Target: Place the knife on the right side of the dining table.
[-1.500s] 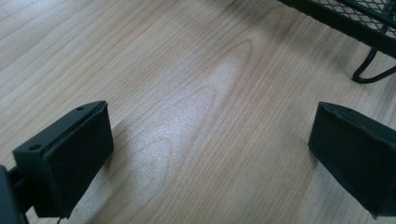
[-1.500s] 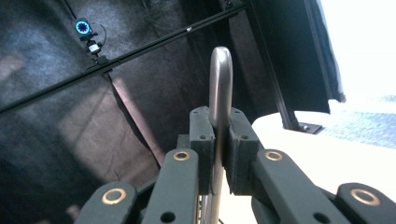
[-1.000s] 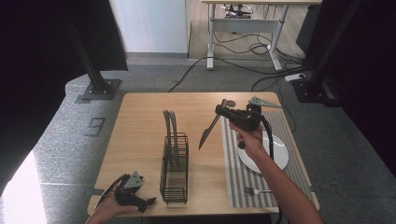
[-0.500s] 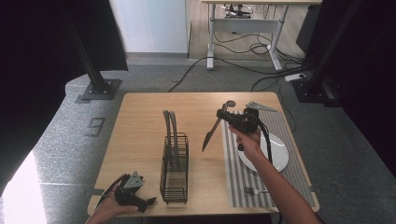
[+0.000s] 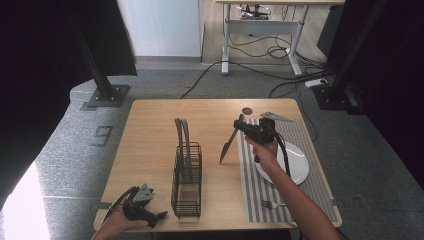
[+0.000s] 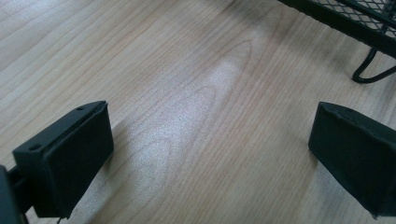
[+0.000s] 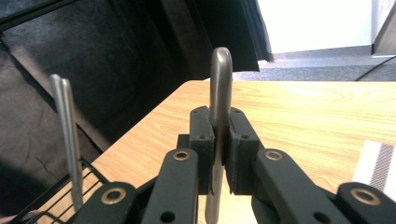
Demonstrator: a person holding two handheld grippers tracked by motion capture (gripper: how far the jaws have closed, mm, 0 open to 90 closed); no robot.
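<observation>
Knife [image 5: 229, 145] hung blade-down just right of the wire caddy [image 5: 187, 180], clamped by the handle in the right gripper [image 5: 244, 126], w/ tip near the table [image 5: 150, 130]; judged: pinched at the handle end so the blade pointed down for seating, either into the caddy or beside the plate [image 5: 295, 167]. Right gripper view: both pads pressed flat on the metal handle [image 7: 220, 93], jaws together on it, no slack visible. Two utensils [image 5: 182, 137] stood upright in the caddy's far end, handles up, so storage orientation matched. Striped placemat [image 5: 260, 195] lay right of the caddy, plate on it, fork [image 5: 270, 204] at its near edge. Left gripper [image 5: 161, 216] rested low, left of the caddy's near end, likely parked clear of the work; left gripper view: pads [image 6: 70, 158] wide apart, bare wood between, nothing held.
</observation>
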